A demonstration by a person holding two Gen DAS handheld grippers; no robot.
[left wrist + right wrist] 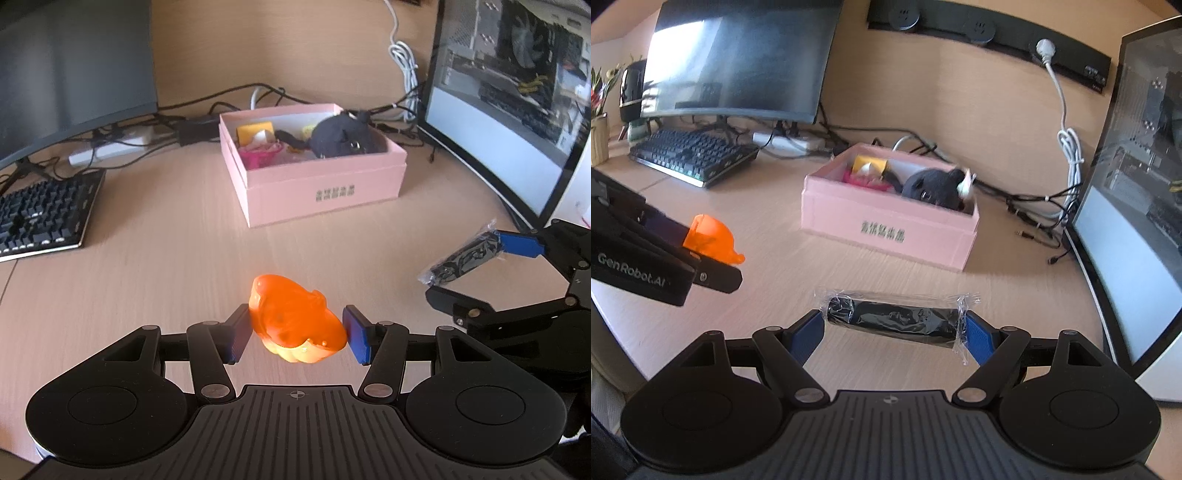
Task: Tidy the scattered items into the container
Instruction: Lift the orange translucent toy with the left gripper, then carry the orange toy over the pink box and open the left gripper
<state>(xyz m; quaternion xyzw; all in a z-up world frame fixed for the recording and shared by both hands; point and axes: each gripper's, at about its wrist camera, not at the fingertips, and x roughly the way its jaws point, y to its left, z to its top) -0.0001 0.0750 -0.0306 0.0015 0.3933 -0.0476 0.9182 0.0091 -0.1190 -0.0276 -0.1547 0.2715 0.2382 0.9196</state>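
A: Logging grips first. Left gripper (298,334) is clamped on the orange toy (295,319), one pad on each side, toy lifted clear of the desk (166,266).

B: Right gripper (892,332)?

A: Closed across the black roll (892,323), which is wrapped in clear film. Roll lies crosswise between the blue pads (977,339), with the film ends sticking out past them. It is also off the desk.

B: Container position?

A: Pink box (321,192), open, farther back on the desk, ahead of both grippers and well apart from them. Printed characters on its front wall; too blurred to read.

B: Contents?

A: Black plush (341,138) at the right side, reaching the rim. Something yellow (255,133) at the back left, something magenta (260,155) in front of it.

B: Surroundings?

A: Keyboard (44,218) on the left under a dark monitor (74,66). Second screen (517,96) on the right, lit. Cables (258,96) run behind the box.
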